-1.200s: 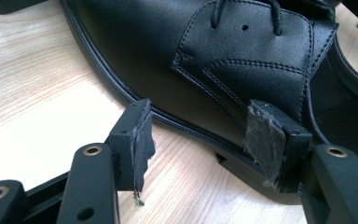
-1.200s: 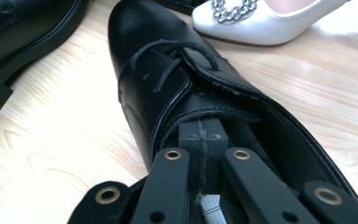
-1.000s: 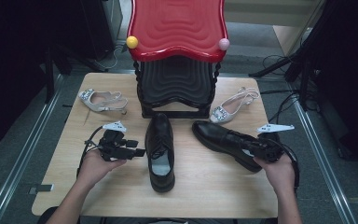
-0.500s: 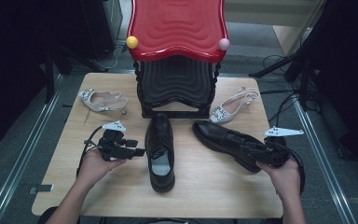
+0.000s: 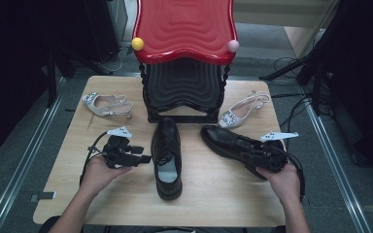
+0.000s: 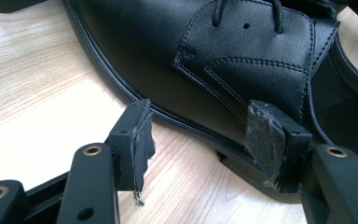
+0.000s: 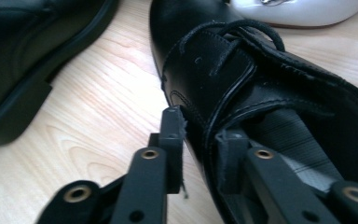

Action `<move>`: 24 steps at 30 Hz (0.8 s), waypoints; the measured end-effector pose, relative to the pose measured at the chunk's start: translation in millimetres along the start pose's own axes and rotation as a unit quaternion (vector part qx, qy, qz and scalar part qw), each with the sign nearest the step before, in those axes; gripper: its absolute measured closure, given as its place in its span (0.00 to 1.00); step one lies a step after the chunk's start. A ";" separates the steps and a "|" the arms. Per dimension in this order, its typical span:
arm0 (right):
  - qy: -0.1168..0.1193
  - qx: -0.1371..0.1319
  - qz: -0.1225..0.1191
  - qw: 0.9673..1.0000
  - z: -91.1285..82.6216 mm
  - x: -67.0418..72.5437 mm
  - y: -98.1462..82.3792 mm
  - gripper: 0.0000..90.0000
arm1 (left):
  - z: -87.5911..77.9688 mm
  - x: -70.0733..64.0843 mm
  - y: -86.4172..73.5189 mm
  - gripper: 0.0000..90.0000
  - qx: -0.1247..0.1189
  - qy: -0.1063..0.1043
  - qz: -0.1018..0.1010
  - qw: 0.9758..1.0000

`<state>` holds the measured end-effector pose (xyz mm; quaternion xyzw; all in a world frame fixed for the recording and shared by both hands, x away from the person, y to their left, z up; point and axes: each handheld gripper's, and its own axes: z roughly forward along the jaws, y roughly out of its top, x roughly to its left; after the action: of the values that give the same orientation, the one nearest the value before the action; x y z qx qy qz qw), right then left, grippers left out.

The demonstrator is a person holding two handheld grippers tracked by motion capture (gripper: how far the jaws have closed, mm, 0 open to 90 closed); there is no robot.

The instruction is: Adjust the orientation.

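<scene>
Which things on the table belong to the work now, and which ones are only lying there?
In the job:
- right black shoe, its side wall between the right gripper's jaws, which have just been closing
- middle black shoe, with the open left gripper beside it

Lying about:
- left silver sandal
- right silver sandal
- red and black stool
</scene>
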<state>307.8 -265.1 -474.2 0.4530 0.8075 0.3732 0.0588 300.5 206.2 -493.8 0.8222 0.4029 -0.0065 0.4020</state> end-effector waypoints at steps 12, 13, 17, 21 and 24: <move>0.025 -0.005 0.006 1.000 -1.3 16.1 15.8 0.94 | -7.6 0.8 -6.6 0.47 -0.009 0.009 -0.011 1.000; 0.025 -0.007 0.002 1.000 0.7 19.4 18.1 0.94 | -7.8 0.9 -7.1 0.47 -0.009 0.007 -0.010 1.000; 0.026 -0.013 -0.006 1.000 8.1 28.6 25.7 0.94 | -9.9 0.3 -10.1 0.47 -0.011 0.012 -0.012 1.000; 0.031 -0.013 -0.014 0.999 18.9 37.6 33.4 0.94 | -13.7 0.4 -14.3 0.47 -0.013 0.018 -0.017 1.000; 0.025 -0.007 -0.020 0.999 27.1 44.0 37.9 0.93 | -16.5 0.1 -17.7 0.47 -0.017 0.020 -0.021 0.999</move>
<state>319.9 -204.2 -458.1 0.4268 0.8150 0.3888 0.0497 283.6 223.5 -494.3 0.8064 0.4282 0.0080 0.4078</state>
